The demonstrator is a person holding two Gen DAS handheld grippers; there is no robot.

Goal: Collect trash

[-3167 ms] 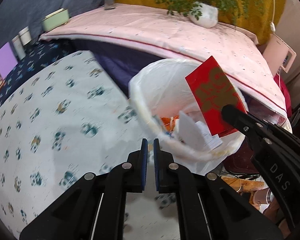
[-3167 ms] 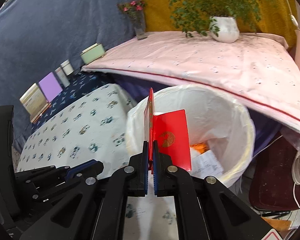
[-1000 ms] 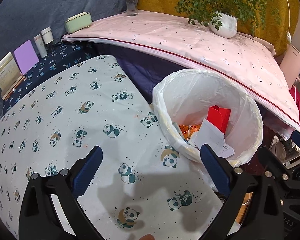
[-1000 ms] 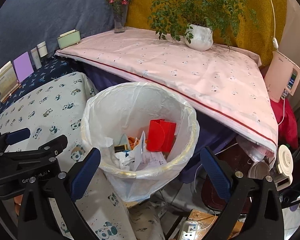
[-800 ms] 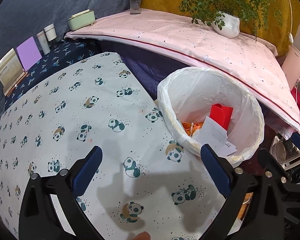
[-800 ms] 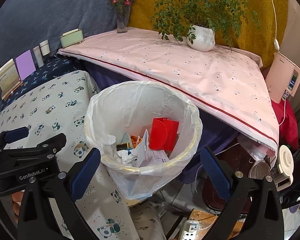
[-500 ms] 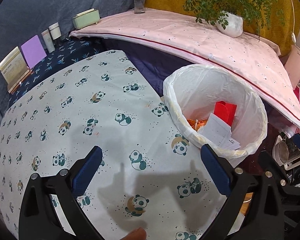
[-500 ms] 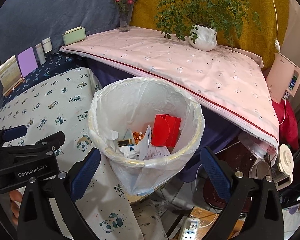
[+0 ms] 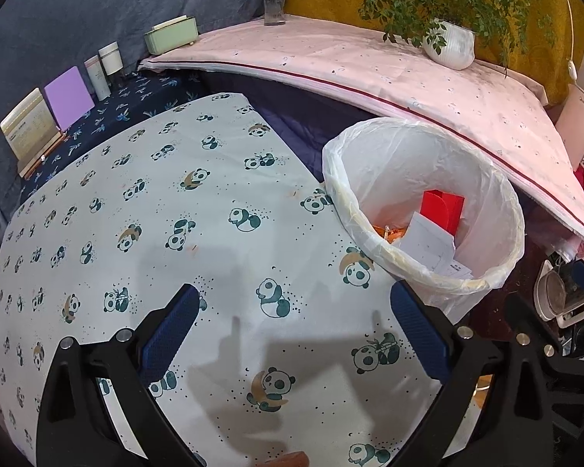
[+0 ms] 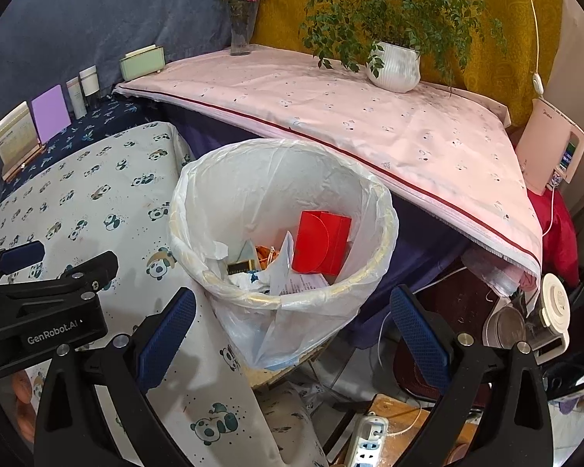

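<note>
Where it leans in the bin (image 10: 385, 218), red envelope (image 10: 323, 243) upright, long axis vertical

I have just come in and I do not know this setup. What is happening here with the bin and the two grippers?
A person is collecting trash with a gripper in each hand. Both the left gripper and the right gripper are open and hold nothing. A red envelope lies inside the white-lined trash bin, among papers and other scraps. The bin stands at the edge of the table with the panda cloth, on which no trash shows.
</note>
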